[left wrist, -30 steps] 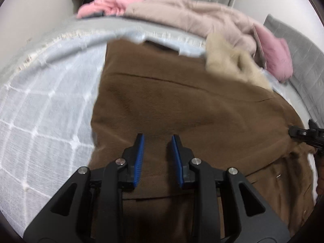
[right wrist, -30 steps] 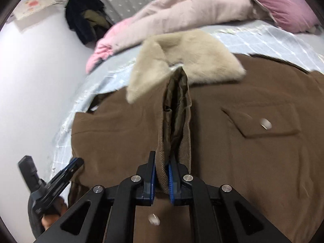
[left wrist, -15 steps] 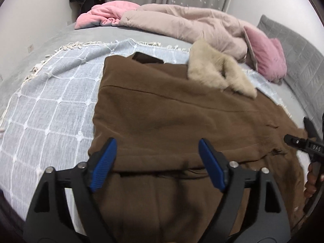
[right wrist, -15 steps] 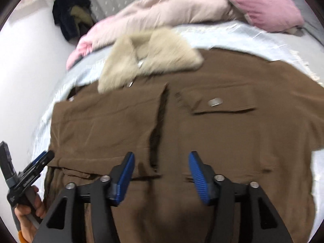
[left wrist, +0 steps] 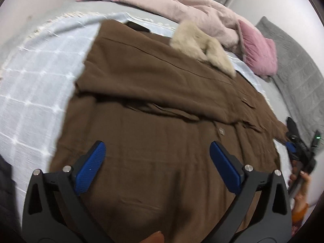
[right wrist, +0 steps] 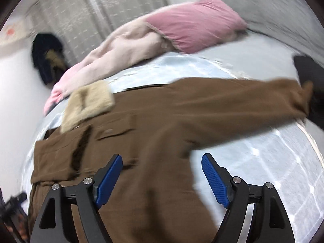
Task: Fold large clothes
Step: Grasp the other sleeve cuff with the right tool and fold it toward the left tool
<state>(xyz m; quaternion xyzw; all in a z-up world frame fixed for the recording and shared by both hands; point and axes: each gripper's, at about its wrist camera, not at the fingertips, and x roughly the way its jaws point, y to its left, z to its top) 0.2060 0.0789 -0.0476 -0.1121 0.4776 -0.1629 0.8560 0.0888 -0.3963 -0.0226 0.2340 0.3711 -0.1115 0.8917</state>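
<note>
A large brown coat [left wrist: 154, 109] with a beige fur collar [left wrist: 200, 44] lies spread on a light blue checked blanket [left wrist: 36, 85]. One front panel is folded over its middle. My left gripper [left wrist: 156, 151] hovers over the coat's lower part; its jaws are opening wide and nothing is between them. In the right wrist view the same coat [right wrist: 162, 125] shows its collar [right wrist: 87, 105] at left and one sleeve [right wrist: 253, 101] stretched out to the right. My right gripper [right wrist: 162, 162] hangs above the coat's side, jaws opening, nothing between them. It also appears at the right edge [left wrist: 293, 147], held by a hand.
A beige-pink quilted jacket [left wrist: 192, 8] and a pink pillow [left wrist: 259, 52] lie at the back of the bed. A grey padded headboard [left wrist: 293, 60] stands at right. Dark clothes [right wrist: 48, 56] hang on the white wall. A dark object [right wrist: 311, 75] lies by the sleeve's cuff.
Both grippers let go of the coat and opened wide. The left drew back over the coat's lower part. The right swung to the right, bringing the outstretched sleeve into view.
</note>
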